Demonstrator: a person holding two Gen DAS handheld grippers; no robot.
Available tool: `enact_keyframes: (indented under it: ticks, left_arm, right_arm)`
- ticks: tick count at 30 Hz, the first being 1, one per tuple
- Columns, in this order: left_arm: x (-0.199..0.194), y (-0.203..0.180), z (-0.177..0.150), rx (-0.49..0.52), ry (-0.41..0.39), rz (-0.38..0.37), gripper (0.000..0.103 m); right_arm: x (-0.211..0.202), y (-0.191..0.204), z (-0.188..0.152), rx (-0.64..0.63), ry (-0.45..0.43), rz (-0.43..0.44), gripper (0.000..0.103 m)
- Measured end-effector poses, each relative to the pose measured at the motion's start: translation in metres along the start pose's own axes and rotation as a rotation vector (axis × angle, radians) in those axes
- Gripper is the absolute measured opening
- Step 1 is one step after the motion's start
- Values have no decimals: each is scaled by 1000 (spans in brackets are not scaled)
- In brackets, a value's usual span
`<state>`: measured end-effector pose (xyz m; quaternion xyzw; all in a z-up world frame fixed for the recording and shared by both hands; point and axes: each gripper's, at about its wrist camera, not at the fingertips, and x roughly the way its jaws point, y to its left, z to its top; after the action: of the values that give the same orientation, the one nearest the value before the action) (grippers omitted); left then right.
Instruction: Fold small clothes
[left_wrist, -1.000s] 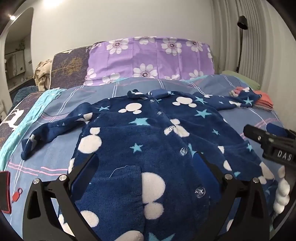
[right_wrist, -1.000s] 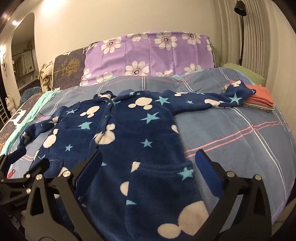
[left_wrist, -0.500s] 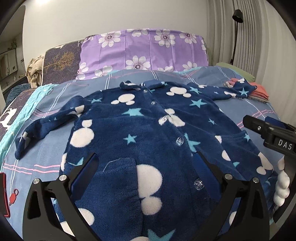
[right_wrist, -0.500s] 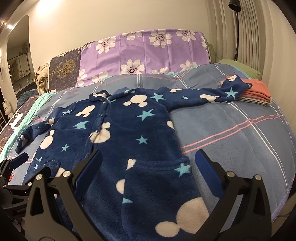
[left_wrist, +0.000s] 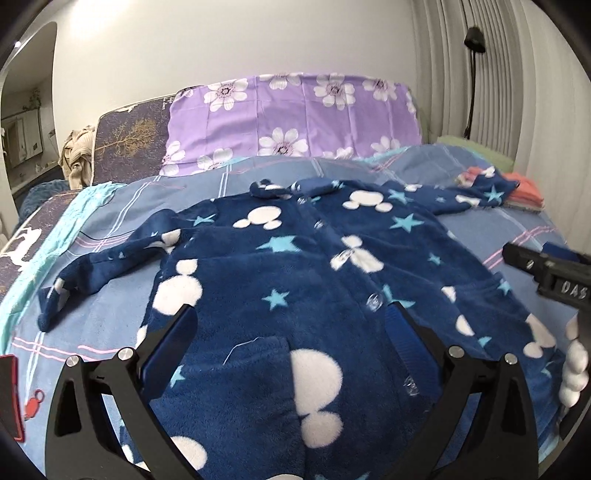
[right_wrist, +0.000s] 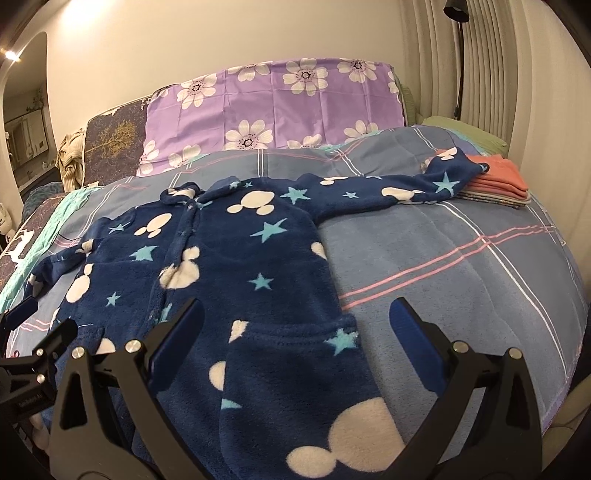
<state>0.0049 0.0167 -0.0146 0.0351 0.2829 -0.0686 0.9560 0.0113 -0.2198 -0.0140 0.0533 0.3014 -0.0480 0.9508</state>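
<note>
At the far left of the left wrist frame lay the end of one sleeve (left_wrist: 55, 295) of the navy fleece button-front top with white mouse-head shapes and pale blue stars (left_wrist: 295, 266); the garment was spread face up on the blue plaid bed cover (left_wrist: 92, 317), filling the middle of the frame; the left tongs (left_wrist: 291, 325) stood wide apart over its lower hem, holding nothing; at the right edge the right tongs (right_wrist: 295, 317) also stood wide apart and empty, over the hem's other corner. In the upper right of the right wrist frame the other sleeve (right_wrist: 406, 188) reached onto a stack of folded coral cloths (right_wrist: 498, 181). The step in hand looked to be the first fold; it would go best if each sleeve were brought across the chest, gripped near the cuff; the thick pile needs a deep bite, and the far sleeve should be lifted clear of the stack.
</note>
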Motion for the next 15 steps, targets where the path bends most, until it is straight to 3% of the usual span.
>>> enact_keyframes:
  ticks: [4, 7, 9, 10, 15]
  left_arm:
    - [-8, 2, 1, -27, -54, -35, 102]
    - [-7, 0, 2, -6, -42, -40, 102]
    - [-6, 2, 1, -19, -31, -100, 102]
    - [-4, 3, 1, -31, -11, -134, 101]
    - [4, 1, -6, -32, 46, -155, 91]
  right_arm:
    - [0, 1, 0, -5, 2, 2, 101]
    - [-2, 3, 0, -6, -1, 3, 101]
    - [-3, 3, 0, -7, -6, 5, 101]
    - [-3, 4, 0, -8, -9, 2, 101]
    - [-5, 5, 0, -5, -9, 0, 101]
